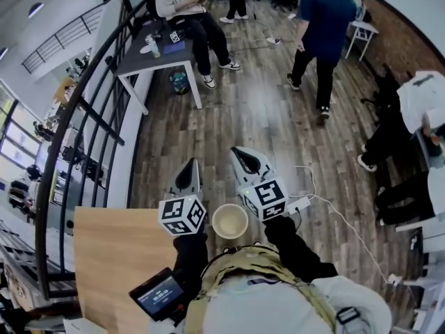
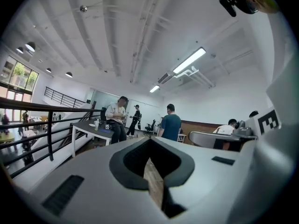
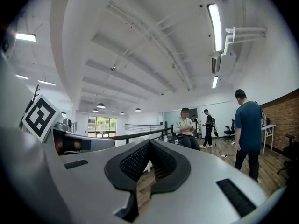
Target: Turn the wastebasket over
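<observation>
The small round cream wastebasket [image 1: 230, 221] sits mouth-up, near, between the left gripper [image 1: 189, 175] and right gripper [image 1: 245, 160]. Both pairs of jaws are together and empty, so the turning-over looks either finished or not begun.

Left gripper [image 1: 190, 169] and right gripper [image 1: 242, 157]: silver-grey tapered housings with black pads inside. The right gripper's fingers [image 3: 134, 163] show a ribbed black texture. Each gripper carries a white cube [image 1: 182, 215] with black square markers. Sleeves [image 1: 295, 248]: black, both arms. Torso: pale grey garment [image 1: 292, 312] with olive-tan straps [image 1: 259, 259] over the shoulders.
</observation>
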Demonstrator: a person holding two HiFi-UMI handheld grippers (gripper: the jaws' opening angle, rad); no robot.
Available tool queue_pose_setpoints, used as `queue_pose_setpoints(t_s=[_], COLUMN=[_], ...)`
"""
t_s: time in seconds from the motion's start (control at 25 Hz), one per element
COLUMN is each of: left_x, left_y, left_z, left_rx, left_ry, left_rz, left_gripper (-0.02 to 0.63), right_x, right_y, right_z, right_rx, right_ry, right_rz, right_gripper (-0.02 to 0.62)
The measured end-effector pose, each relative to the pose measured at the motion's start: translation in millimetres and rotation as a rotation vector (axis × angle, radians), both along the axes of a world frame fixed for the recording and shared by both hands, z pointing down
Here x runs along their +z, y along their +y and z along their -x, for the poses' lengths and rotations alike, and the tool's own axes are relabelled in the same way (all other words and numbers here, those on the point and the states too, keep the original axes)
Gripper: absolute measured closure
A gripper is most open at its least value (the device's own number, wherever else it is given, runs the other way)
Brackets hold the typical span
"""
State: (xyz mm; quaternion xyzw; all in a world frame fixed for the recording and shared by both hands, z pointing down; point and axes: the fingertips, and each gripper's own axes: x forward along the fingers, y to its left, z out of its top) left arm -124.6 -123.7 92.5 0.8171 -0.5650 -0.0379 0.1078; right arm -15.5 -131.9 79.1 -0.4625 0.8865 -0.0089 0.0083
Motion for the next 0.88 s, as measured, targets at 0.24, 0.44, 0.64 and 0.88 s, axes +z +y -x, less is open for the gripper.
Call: queue_pose_setpoints(t_s=[0.24,0.44,0.64,0.88], left_x=[-12,-20,-28,-31], left_y=[1,1,-3,-8], left_z=[0,0,-2,-3], left_rx=[-0.011,-0.001,-0.001,-0.007], left_ry=[-0.019,-0.033,-0.033,-0.04], left_rz=[-0.037,-0.065,-0.079,-0.09], left_gripper=[0.604,0.604,0.604,0.604], right_x=[-12,-15,-27,-29], right_y=[-4,-6,-9,-13], right_z=[0,3,1,0], right_rx=[0.008,0.014,0.021,0.025], right_ry=[-0.017,-0.016,-0.023,-0.024], right_rz=[-0.025,-0.037,-0.063,-0.069], right_gripper=[0.575,0.575,0.575,0.575])
